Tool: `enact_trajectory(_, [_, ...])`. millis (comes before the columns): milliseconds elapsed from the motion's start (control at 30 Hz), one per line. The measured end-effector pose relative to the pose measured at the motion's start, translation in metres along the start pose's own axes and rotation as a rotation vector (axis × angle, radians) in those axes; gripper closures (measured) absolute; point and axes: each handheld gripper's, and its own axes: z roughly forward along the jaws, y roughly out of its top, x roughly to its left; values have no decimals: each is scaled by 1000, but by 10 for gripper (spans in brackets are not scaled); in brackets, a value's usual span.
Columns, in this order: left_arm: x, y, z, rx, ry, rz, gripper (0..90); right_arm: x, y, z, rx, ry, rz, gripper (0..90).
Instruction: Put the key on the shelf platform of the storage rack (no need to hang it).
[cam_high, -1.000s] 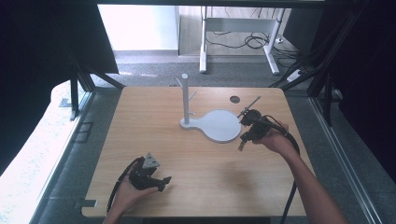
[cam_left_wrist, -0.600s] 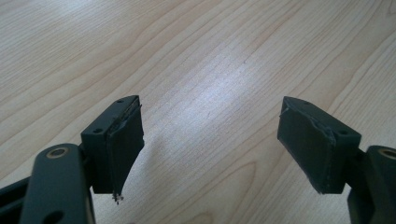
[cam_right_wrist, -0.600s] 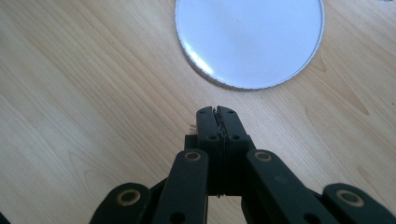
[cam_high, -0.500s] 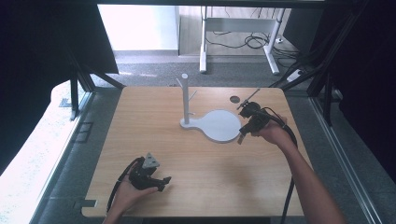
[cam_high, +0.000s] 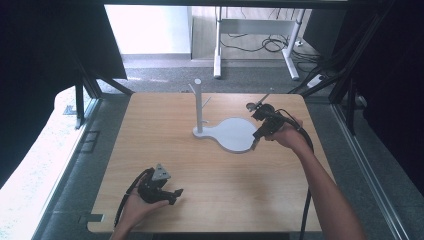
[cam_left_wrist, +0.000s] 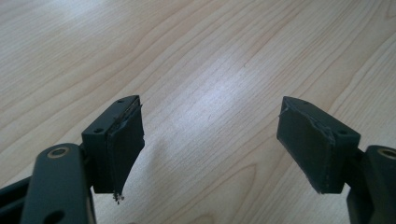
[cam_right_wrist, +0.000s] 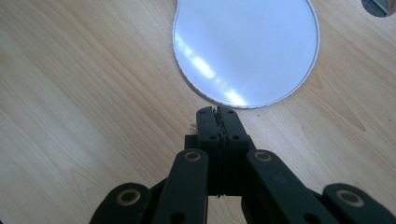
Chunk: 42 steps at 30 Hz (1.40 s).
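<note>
White stand: flat rounded base plate (cam_high: 235, 134) with an upright post (cam_high: 198, 102) rising from its narrow left end; short pegs branch off the post near the top. Sits on the tabletop toward the far edge, about midway between the left and right edges. In the right gripper view the base plate (cam_right_wrist: 246, 49) is glossy, with window glare across it.
Right gripper: (cam_high: 261, 131) held in the right hand (cam_high: 287, 136) at the right rim of the base plate, tips pointing down toward the wood. In its own view the right gripper (cam_right_wrist: 218, 113) has jaws pressed together, nothing between them, tips just short of the plate's rim.
Left gripper: (cam_high: 172, 193) held in the left hand (cam_high: 135, 207) near the near edge, left of centre, well apart from the stand; grey three-cornered plate (cam_high: 160, 173) on top. In its own view the left gripper (cam_left_wrist: 210, 149) has jaws spread wide over bare wood, nothing between the pads; pad tape frayed at the edges.
Tabletop: (cam_high: 165, 135) light wood, visible grain; round dark hole (cam_right_wrist: 376, 5) near the far right corner.
Surroundings: grey floor, white table legs (cam_high: 217, 47) and cables (cam_high: 272, 45) beyond the far edge.
</note>
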Motion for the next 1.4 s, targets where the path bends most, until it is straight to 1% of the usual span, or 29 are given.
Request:
enact_trajectory(100, [-1,0,-1,-6,6,-4,233,-1,3,0,0,0,4,899])
enact_trajectory(200, [0,1,-2,-11,12,1,235,-2,5,0,2,3,10,899])
enact_trajectory(267, [0,1,-2,-12,13,0,236,-4,7,0,-4,29,20,899])
enact_trajectory(300, [0,0,-2,-13,12,-1,236,-4,8,0,-3,35,24,899])
enact_trajectory(700, [1,0,-1,-8,11,-7,235,-7,19,5,5,12,26,899])
enact_trajectory(800, [2,0,-1,-7,12,-10,234,-8,22,9,23,-2,25,899])
enact_trajectory(1100, [3,0,-1,-5,13,-10,234,-7,32,17,27,1,21,899])
enact_trajectory(1400, [4,-1,-2,-4,14,-15,234,-9,37,26,29,7,26,899])
